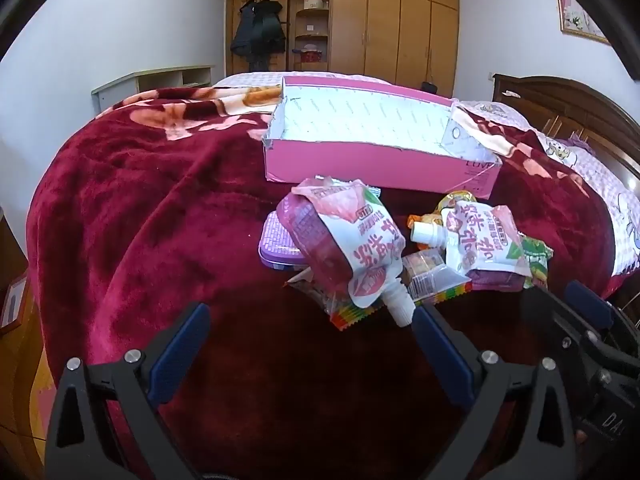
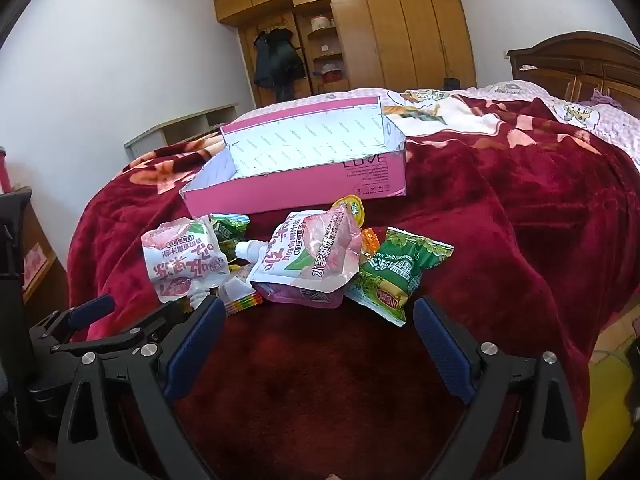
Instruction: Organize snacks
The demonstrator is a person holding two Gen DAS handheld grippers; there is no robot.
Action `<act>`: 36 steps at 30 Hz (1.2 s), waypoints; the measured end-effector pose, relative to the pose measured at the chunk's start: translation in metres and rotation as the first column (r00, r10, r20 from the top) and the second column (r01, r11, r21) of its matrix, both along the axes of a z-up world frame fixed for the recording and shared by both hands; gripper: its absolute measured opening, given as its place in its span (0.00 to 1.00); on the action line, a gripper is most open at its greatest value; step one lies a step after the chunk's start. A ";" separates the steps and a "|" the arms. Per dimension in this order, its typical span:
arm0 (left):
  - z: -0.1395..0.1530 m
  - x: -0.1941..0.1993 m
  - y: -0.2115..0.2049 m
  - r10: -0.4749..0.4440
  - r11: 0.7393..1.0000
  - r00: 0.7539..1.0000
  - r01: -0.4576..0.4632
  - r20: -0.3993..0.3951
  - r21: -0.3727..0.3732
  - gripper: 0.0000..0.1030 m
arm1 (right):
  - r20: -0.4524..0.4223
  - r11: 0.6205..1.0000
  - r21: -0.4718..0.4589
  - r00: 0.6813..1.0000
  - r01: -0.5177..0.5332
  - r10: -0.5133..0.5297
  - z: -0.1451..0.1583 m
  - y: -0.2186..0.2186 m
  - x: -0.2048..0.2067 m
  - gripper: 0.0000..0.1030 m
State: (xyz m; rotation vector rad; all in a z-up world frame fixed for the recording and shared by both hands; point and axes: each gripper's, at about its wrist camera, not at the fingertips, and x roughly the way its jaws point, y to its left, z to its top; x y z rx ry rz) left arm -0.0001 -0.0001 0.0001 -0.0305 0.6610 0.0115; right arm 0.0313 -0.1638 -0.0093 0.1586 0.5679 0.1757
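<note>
Both my grippers hover over the dark red blanket (image 1: 152,200), angled down at the snack pile. My left gripper (image 1: 310,330) has its jaws spread wide, nothing between them; the white cap of the nearest pink spout pouch (image 1: 352,248) lies just beside its right finger. My right gripper (image 2: 320,324) is likewise fully spread and empty. A second pink spout pouch (image 2: 316,260) lies in the middle of the pile, a green snack packet (image 2: 396,276) just right of it, rainbow-edged wrappers (image 1: 352,314) underneath. The pink cardboard box (image 2: 296,196) sits open just behind the pile, holding nothing that I can see.
</note>
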 end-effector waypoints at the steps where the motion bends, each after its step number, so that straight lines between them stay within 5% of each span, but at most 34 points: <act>1: 0.000 0.000 0.000 0.001 1.000 1.000 -0.001 0.001 0.000 1.00 | 0.003 1.000 0.001 1.000 0.000 0.000 0.000 0.000 0.000 0.94; 36: -0.003 0.001 0.004 0.010 1.000 1.000 -0.010 -0.011 0.002 1.00 | -0.007 1.000 0.002 1.000 0.001 -0.001 -0.005 0.001 -0.002 0.94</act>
